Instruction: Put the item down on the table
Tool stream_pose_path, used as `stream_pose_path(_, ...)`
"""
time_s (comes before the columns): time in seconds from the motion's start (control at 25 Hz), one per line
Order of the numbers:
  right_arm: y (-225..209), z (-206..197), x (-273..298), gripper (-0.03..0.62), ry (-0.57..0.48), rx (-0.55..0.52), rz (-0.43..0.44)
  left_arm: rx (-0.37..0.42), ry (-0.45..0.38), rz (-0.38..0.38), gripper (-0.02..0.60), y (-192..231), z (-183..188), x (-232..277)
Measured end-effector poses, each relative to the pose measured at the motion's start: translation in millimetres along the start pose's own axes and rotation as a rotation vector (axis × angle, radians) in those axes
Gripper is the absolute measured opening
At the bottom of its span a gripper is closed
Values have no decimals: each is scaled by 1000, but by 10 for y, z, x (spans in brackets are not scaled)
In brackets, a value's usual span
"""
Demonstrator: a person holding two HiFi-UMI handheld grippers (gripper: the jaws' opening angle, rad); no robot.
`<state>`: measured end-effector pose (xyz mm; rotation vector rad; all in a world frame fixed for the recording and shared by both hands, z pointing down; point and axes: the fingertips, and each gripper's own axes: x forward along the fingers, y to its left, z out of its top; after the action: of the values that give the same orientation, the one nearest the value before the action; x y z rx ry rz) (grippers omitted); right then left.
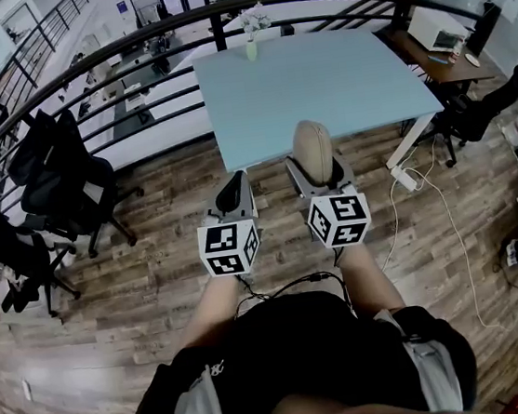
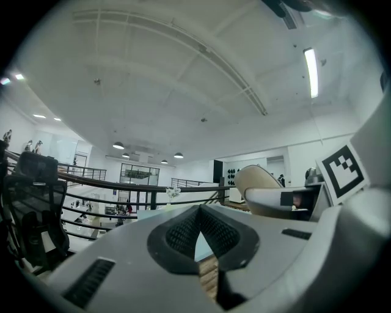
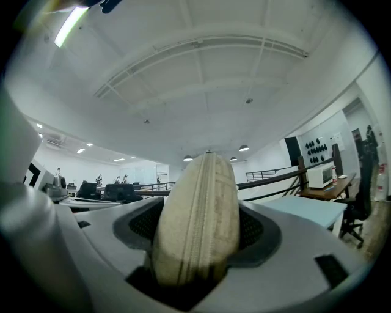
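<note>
A beige zippered pouch (image 1: 313, 151) stands upright between the jaws of my right gripper (image 1: 318, 171), which is shut on it, just short of the near edge of the light blue table (image 1: 337, 79). In the right gripper view the pouch (image 3: 197, 214) fills the gap between the dark pads (image 3: 142, 225), zip facing the camera, with the table (image 3: 308, 211) at the right. My left gripper (image 1: 235, 195) is held beside it, over the wooden floor. In the left gripper view its jaws (image 2: 200, 211) meet at the tips with nothing between them, and the pouch (image 2: 255, 181) shows at the right.
A small vase of flowers (image 1: 253, 26) stands at the table's far edge. A black railing (image 1: 130, 72) curves behind the table. Black office chairs (image 1: 59, 179) stand at the left. A power strip with a cable (image 1: 404, 178) lies on the floor by the table's right leg.
</note>
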<state>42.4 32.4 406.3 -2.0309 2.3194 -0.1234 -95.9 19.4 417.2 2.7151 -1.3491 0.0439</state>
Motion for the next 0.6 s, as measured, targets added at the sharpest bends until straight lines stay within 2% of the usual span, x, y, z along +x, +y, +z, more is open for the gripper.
stream_pose_path(0.36, 302, -20, 127, 322, -27, -8, -32, 1, -15, -26, 14, 382, -12, -83)
stream_pose_path(0.6, 343, -34, 208, 322, -34, -3, -54, -1, -6, -54, 14, 487, -68, -18)
